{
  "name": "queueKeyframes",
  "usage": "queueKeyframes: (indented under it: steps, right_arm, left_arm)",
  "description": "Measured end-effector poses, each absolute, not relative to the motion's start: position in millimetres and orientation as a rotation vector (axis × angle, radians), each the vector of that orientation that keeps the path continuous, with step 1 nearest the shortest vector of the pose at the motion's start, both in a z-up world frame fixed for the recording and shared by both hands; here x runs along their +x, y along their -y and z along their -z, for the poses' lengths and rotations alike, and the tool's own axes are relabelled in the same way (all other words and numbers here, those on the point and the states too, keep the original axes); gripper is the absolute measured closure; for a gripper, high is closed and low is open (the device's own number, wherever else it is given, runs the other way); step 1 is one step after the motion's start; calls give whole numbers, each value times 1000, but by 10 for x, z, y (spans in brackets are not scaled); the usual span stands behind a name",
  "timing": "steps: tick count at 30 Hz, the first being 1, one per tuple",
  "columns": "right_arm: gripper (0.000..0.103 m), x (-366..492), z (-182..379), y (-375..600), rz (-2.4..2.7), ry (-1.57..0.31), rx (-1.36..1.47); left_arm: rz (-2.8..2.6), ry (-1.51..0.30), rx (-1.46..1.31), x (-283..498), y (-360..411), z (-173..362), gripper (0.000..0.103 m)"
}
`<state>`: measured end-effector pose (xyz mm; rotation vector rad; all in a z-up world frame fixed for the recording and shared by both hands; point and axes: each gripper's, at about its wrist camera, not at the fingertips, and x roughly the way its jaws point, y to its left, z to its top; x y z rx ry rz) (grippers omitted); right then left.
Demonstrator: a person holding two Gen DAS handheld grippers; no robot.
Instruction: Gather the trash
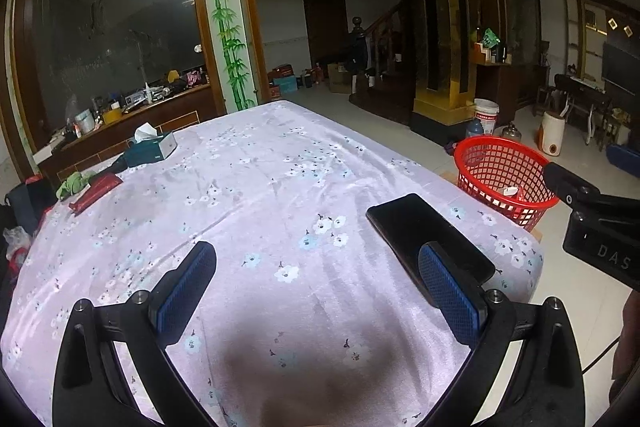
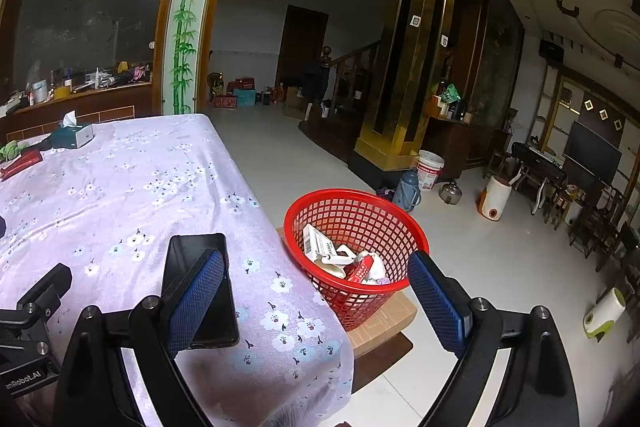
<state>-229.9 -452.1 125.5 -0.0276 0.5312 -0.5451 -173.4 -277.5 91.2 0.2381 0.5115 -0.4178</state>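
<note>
Beside the table's right edge, on the floor, stands the red basket [image 2: 356,247], resting on a flat brown board [image 2: 384,323]. Trash [image 2: 344,259] lies inside it: a white carton with a barcode, a red-and-white wrapper, and crumpled white pieces.

Over the gap between table and basket hangs the right gripper [image 2: 316,303], its jaws spread wide with nothing between them; one blue pad [image 2: 196,303] sits above the phone and the other [image 2: 436,303] above the basket's near rim. From the left wrist view only part of its black body shows at the right edge.

On the table [image 1: 260,167], which is draped in a pale lilac cloth with small flowers, a black phone [image 1: 416,235] lies flat near the right edge, screen dark. The left gripper [image 1: 316,291] hovers above the cloth, jaws also wide apart and empty, with its right pad overlapping the phone's near end in the left wrist view; whether it touches the phone cannot be told.

At the far left corner of the table are a teal tissue box [image 1: 154,147], a red packet [image 1: 96,191] and a green cloth [image 1: 74,183] just beside it.
</note>
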Motion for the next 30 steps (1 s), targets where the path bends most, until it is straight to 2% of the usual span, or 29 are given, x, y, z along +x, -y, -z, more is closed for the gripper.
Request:
queueKeyframes:
  steps: [30]
  right_arm:
    - [8,-2312,-1247,4529,546,-535,-29]
  left_arm:
    - [412,-510,233,-1728,2775,-899,2]
